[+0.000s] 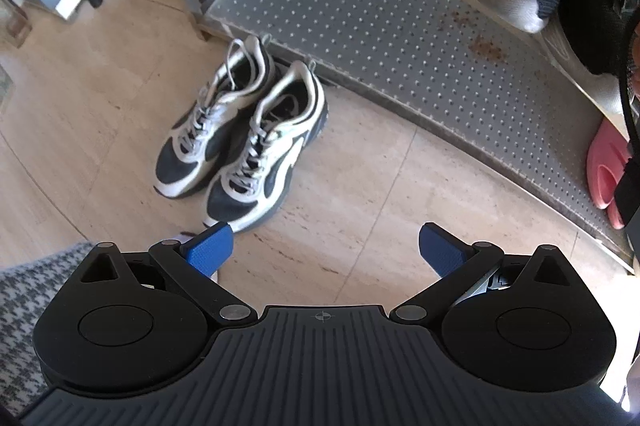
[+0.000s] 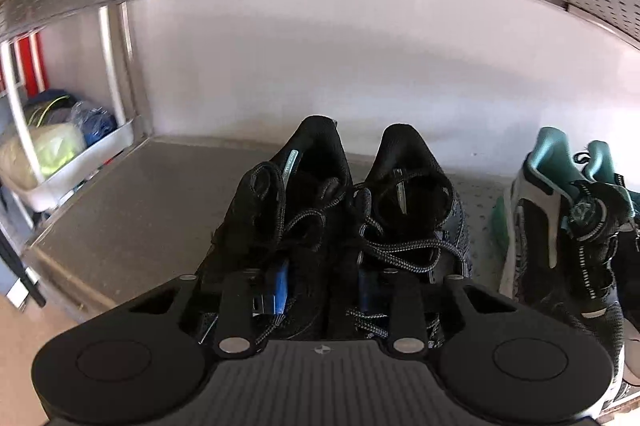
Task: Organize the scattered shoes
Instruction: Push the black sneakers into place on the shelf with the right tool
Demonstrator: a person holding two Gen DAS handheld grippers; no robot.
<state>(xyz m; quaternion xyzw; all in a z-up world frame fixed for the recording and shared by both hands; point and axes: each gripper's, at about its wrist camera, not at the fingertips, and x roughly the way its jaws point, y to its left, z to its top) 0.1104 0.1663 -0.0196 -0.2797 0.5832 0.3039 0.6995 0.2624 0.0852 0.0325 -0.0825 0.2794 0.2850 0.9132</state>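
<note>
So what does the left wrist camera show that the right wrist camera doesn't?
Only the left wrist view: the open left gripper over a floor where a navy and white pair of sneakers stands, plus a pink slipper low at the right.

Only the right wrist view: the right gripper pinching the inner sides of the black sneakers together, with teal-collared sneakers beside them and a white back wall.

Both: the black sneakers on the perforated grey shelf.

left wrist: above floor (image 1: 100, 130), facing down | right wrist: close, into shelf (image 2: 132, 210)
</note>
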